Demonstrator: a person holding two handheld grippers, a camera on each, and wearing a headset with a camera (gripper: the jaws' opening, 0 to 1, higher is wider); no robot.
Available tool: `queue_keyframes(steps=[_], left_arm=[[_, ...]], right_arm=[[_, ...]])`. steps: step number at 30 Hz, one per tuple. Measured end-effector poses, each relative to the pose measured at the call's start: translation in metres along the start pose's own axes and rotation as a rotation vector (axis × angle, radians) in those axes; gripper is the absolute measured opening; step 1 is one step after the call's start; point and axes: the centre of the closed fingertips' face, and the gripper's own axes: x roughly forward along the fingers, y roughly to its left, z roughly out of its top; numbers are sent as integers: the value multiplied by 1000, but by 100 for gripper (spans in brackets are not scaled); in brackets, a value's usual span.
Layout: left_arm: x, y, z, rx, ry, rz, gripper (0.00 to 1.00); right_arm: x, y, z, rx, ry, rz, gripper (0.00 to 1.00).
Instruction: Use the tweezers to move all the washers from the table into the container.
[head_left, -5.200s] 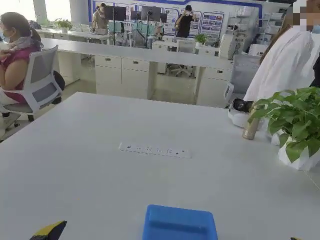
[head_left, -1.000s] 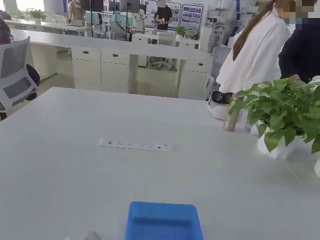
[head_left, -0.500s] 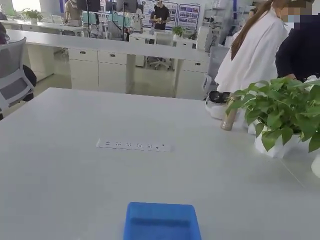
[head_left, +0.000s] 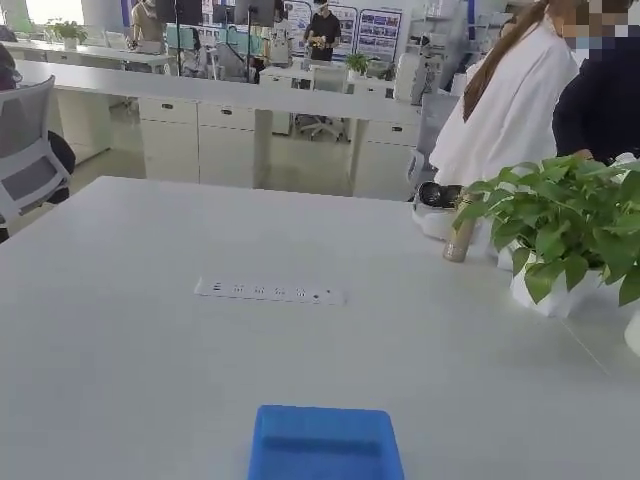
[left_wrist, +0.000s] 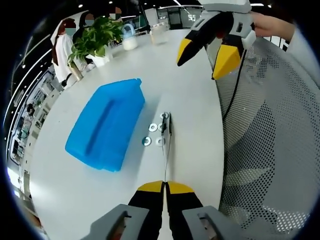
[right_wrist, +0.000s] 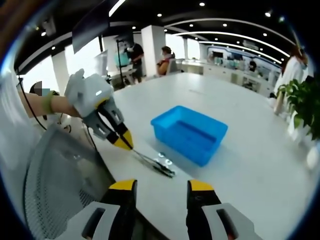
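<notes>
My left gripper (left_wrist: 165, 188) is shut on a pair of metal tweezers (left_wrist: 166, 145), and it also appears from the left in the right gripper view (right_wrist: 125, 142). The tweezers' tips (right_wrist: 167, 172) lie among several small silver washers (left_wrist: 146, 141) on the white table. A blue rectangular container (left_wrist: 105, 125) stands just left of the washers, also seen in the right gripper view (right_wrist: 190, 132) and at the head view's bottom edge (head_left: 325, 445). My right gripper (right_wrist: 161, 187) hangs open above the table edge, empty. It enters the left gripper view at the top (left_wrist: 210, 50).
A white power strip (head_left: 270, 292) lies mid-table beyond the container. A potted plant (head_left: 560, 230) and a slim bottle (head_left: 458, 240) stand at the far right. A mesh chair back (left_wrist: 270, 150) is right by the table edge. People stand at the table's far right corner.
Since the oldest frame the head camera has swung right, and a yellow jaw tip at the lower left edge has left the picture. Over the last second almost nothing differs.
</notes>
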Motion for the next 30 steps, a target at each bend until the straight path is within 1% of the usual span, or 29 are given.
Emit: queue_keyframes(steps=[6,7,10,11,12,14,15,16,17,20,22,23,24,26,28,29,30], left_arm=[[-18,-3,9,-46,-69,5,0],[-22,-4,12,-57,-87,2,0],[-30,-7,20,-85,-133,-7,0],[-33,-7,22,-91,-140,-10,0],[-34,-8,24,-92,-147,-11,0],[-38,-7,27,-97,-160,-9,0],[-39,-6,29,-100,-167,-11,0],[-41,-6,32,-100,-173,-13,0],[-43,-6,34,-97,-178,-12,0],[-49,-7,45,-62,-192,-14,0],[-53,-9,52,-29,-192,-18,0],[-54,-10,54,-8,-191,-19,0],[-55,-11,58,16,-186,-21,0],[-57,-14,64,57,-176,-25,0],[-57,-16,67,87,-163,-28,0],[-57,-17,70,109,-154,-29,0],[-57,-18,73,121,-152,-32,0]], right_arm=[[4,3,-2,0,-6,14,36],[5,4,-3,2,-7,21,36],[11,8,-8,-5,14,39,36],[13,9,-13,-37,46,47,36],[15,11,-15,-60,60,51,36],[20,16,-15,-98,70,69,36],[20,18,-17,-120,89,83,35],[22,19,-12,-121,71,79,35],[24,17,-12,-126,69,81,35],[29,17,-5,-140,52,93,33],[35,17,0,-170,39,104,32],[39,16,1,-201,38,111,31],[44,17,2,-260,47,127,30],[50,21,4,-316,54,149,29],[59,23,7,-376,58,166,29],[64,27,9,-415,59,198,28],[66,30,10,-443,56,217,26]])
